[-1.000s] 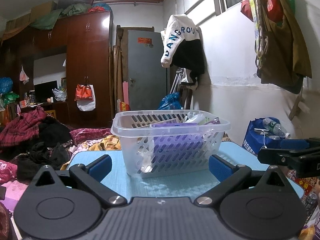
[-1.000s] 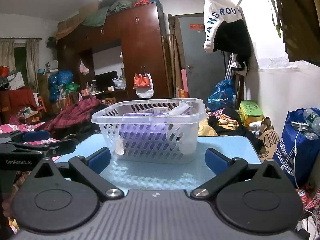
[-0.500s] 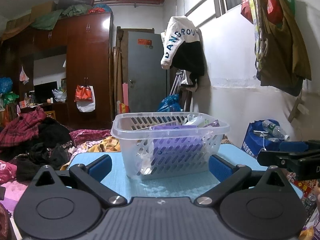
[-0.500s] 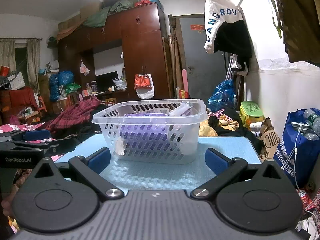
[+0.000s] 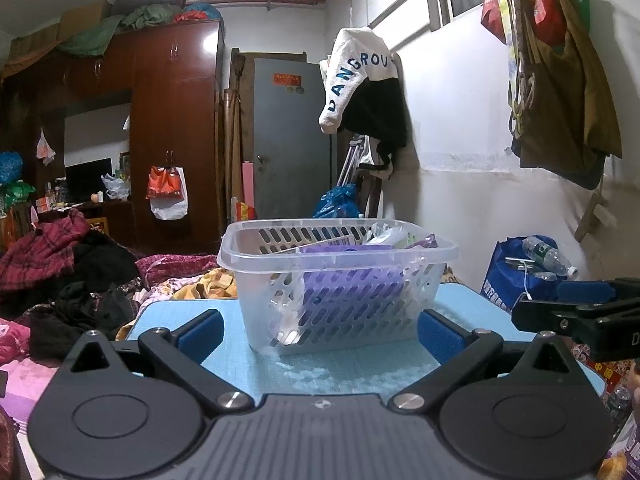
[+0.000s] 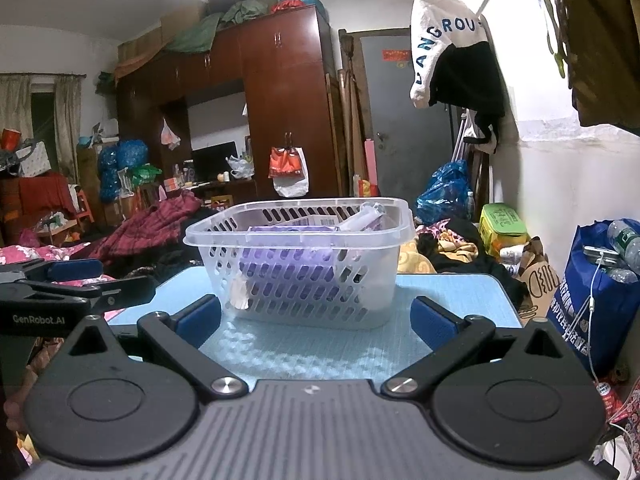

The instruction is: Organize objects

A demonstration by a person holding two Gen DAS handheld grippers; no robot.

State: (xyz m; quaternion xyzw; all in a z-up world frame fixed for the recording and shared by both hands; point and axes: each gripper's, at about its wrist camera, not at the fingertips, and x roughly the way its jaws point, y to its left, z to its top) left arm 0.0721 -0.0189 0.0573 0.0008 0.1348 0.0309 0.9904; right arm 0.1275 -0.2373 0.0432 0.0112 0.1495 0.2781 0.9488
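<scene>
— Where's the basket?
— The clear slotted plastic basket (image 5: 338, 280) stands near the middle of the light blue tabletop (image 5: 340, 368), just beyond both claws. A purple packet (image 5: 352, 286) and a clear tube (image 6: 360, 216) lie inside it.
— And the claws?
— The left claw (image 5: 320, 330) is spread wide with nothing between its blue pads (image 5: 200, 330). The right claw (image 6: 316, 320) is likewise spread and empty; its pads sit on either side of the basket's near wall, not touching it.
— Anything else close by?
— A blue bag (image 6: 600, 292) stands right of the tabletop.
</scene>
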